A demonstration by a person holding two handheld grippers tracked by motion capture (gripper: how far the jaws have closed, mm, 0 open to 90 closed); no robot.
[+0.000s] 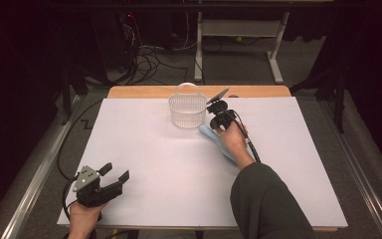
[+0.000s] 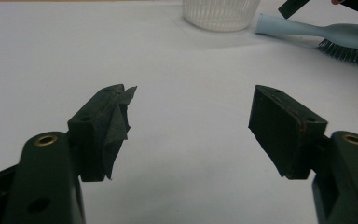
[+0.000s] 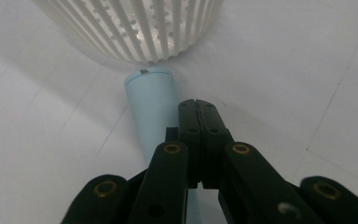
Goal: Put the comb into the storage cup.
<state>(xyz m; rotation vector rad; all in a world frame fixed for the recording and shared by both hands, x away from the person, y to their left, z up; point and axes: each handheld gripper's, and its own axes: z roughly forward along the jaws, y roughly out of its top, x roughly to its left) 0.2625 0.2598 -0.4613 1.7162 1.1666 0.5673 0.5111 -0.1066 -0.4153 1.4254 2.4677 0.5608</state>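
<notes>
Left gripper (image 1: 115,180) sits near the table's (image 1: 154,164) near-left corner, held low in the left hand (image 1: 82,219), jaws apart w/ nothing between them; in the left gripper view one pad (image 2: 114,128) has a frayed, peeling liner. Farther in, toward the table's far edge and a bit right of centre, lies a pale-blue brush (image 1: 218,142): smooth tapering handle, flat round end, dark bristles on the wider part, lying flat. Right hand (image 1: 235,142) reaches forward over it, sleeve (image 1: 266,199) coming from the near edge. Right gripper (image 3: 198,112) points at the handle end, jaws together, empty, just above/beside the handle, not clamped on it. Handle tip ends just beside a white ribbed basket (image 1: 187,110) by the far edge.
</notes>
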